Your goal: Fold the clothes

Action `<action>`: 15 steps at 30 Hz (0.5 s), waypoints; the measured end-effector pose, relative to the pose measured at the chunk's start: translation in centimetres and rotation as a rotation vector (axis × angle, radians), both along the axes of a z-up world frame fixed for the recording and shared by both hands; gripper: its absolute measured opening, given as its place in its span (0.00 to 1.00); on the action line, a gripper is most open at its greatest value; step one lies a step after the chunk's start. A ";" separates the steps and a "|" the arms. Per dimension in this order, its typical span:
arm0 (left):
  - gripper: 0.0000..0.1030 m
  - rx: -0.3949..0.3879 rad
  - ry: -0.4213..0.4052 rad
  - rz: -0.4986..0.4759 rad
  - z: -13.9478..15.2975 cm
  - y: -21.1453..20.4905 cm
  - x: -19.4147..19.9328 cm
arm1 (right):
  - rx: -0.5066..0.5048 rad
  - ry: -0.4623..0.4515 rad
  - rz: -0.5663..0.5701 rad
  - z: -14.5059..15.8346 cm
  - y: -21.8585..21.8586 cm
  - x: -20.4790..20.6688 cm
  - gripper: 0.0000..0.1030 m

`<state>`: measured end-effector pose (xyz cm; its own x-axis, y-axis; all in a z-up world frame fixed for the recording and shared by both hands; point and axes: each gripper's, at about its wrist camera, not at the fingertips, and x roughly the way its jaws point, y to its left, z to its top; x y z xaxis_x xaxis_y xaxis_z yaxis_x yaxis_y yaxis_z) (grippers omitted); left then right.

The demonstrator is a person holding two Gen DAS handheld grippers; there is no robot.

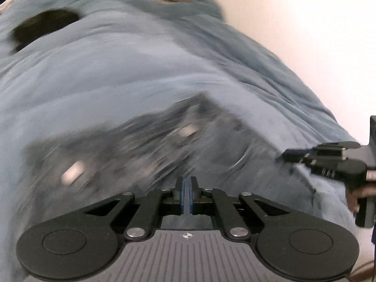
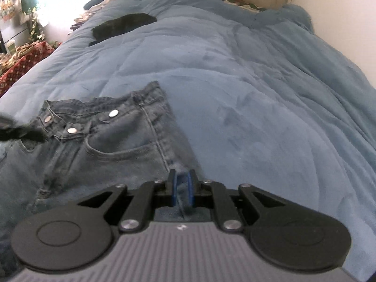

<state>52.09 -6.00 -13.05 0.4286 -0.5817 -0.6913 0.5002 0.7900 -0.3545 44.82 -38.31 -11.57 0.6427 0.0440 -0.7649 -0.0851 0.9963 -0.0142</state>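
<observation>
Both grippers clamp the jeans [image 2: 98,145]: right gripper [image 2: 182,189] pinches denim, left gripper [image 1: 187,191] apparently likewise amid blur.

Left wrist view: mounted behind its own fingers, angled downward, close above the blurred dark denim jeans [image 1: 131,145] on the blue quilted bedspread [image 1: 117,70]. Right wrist view: likewise behind its fingers, tilted down across the same jeans [image 2: 105,141] and bedspread [image 2: 258,94], facing the headboard end. Shared by both: jeans, bedspread, and a flat black cloth [image 1: 44,25] [image 2: 124,24] lying farther up the bed.
</observation>
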 end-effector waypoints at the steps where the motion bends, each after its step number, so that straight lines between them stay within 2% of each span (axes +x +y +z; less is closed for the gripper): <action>1: 0.04 -0.007 -0.009 -0.028 0.0 -1.8 1.0 | 0.013 -0.006 -0.006 -0.4 0.0 0.2 0.10; 3: 0.04 -0.037 -0.018 -0.079 -0.3 -5.1 3.0 | 0.023 -0.022 -0.005 -1.2 0.3 1.2 0.10; 7: 0.03 -0.026 0.005 -0.133 -1.8 -10.2 7.0 | 0.034 -0.060 0.004 -2.4 1.4 3.6 0.09; 12: 0.02 0.045 -0.028 -0.172 -2.8 -12.6 9.5 | 0.086 -0.075 -0.019 -3.5 1.1 4.4 0.09; 15: 0.02 0.057 -0.024 -0.172 -3.1 -13.0 10.8 | 0.107 -0.084 -0.045 -3.7 1.1 4.6 0.09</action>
